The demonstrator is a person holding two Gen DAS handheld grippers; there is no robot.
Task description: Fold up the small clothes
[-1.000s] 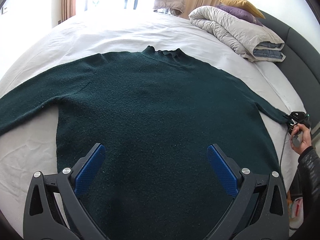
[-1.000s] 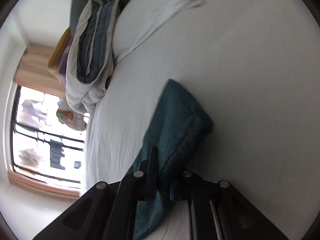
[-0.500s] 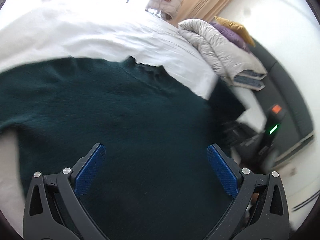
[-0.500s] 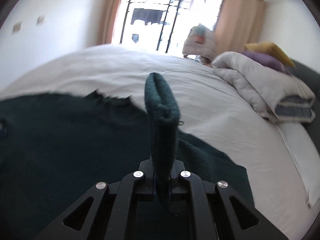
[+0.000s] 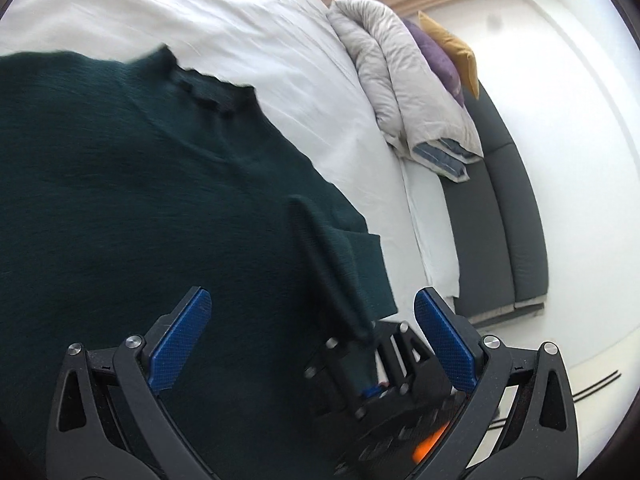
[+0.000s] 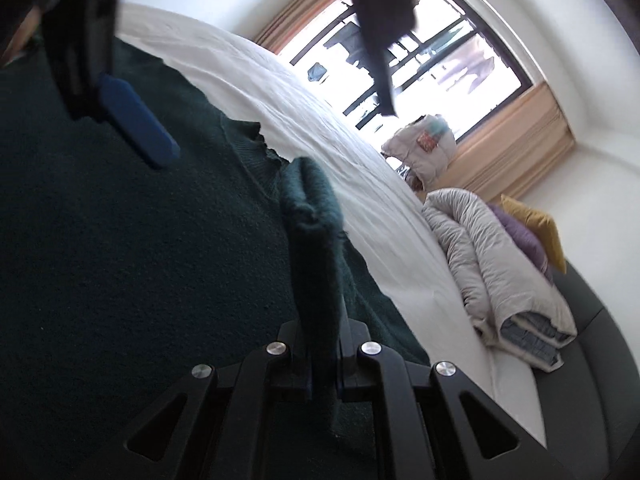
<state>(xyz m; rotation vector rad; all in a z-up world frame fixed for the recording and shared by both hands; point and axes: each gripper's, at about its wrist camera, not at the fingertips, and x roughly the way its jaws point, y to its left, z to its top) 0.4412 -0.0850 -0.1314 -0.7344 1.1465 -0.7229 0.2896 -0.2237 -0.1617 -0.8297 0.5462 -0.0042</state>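
While the dark green sweater (image 5: 132, 184) lies spread flat on the bed (image 5: 224, 20), front up w/ its ruffled collar (image 5: 208, 88) toward the window (image 6: 432, 60), the right hand-held gripper (image 6: 322, 364) has its jaws pressed together on the sweater's sleeve cuff (image 6: 312, 208); the cuff stands up out of the jaws as a folded strip, over the sweater body; in the left wrist view the same pinched sleeve (image 5: 332, 264) rises from the right hand-held gripper at bottom centre-right. Left hand-held gripper (image 5: 312, 344) is spread wide, blue pads (image 5: 180, 344) well apart, nothing between them but air above the sweater; in the right wrist view one of its blue pads shows at upper left, above the sweater. Bed sheet is white & wrinkled; a folded grey duvet (image 5: 404, 92) sits near the head end, w/ a purple pillow (image 5: 436, 56) & a mustard pillow (image 5: 456, 52) stacked against it, beside the dark grey headboard (image 5: 504, 208); beige curtains (image 6: 516, 136) flank the window; a pale padded jacket (image 6: 424, 148) sits by the sill. Left view is motion-blurred.
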